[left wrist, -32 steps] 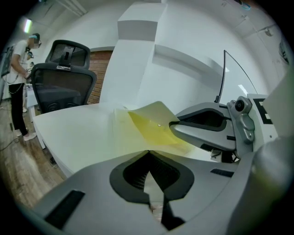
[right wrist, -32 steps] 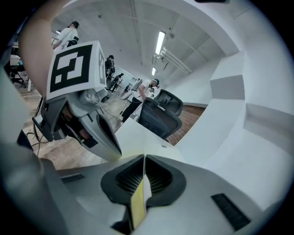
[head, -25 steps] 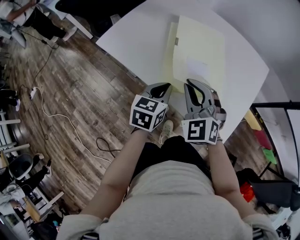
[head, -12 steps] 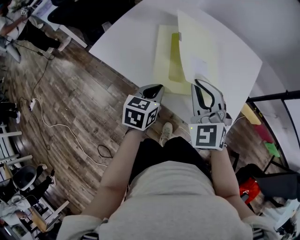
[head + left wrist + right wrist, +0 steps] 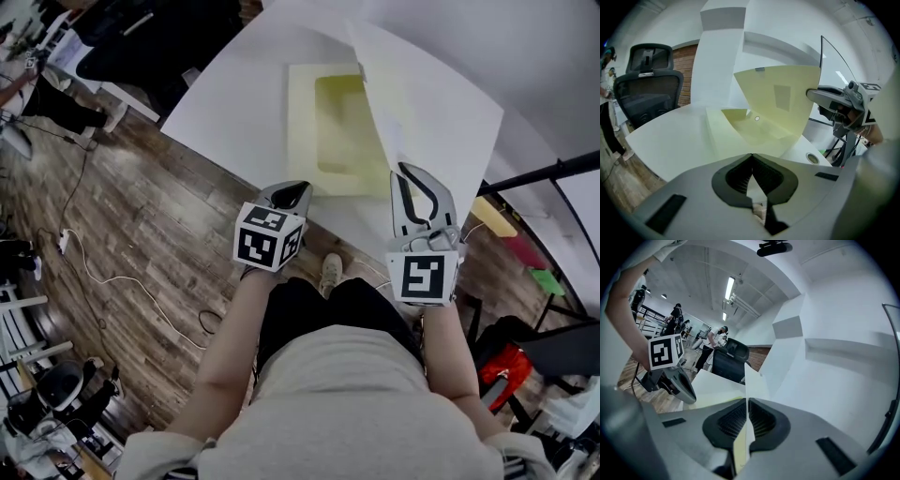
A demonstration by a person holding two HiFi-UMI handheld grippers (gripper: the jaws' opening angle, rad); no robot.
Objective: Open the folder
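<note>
On the table (image 5: 234, 103), the right gripper (image 5: 404, 171) pinched the folder's (image 5: 307, 141) raised cover (image 5: 422, 103); the left gripper's (image 5: 290, 191) jaws met, empty.

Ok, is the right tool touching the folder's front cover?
Touching. The right gripper view shows the right tool closed on the front cover, with the cover's edge pinched between the pads.

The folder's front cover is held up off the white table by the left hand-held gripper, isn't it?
No, the right hand-held gripper holds it up: the right gripper view shows its jaws shut on the folder's front cover, raised off the white table.
</note>
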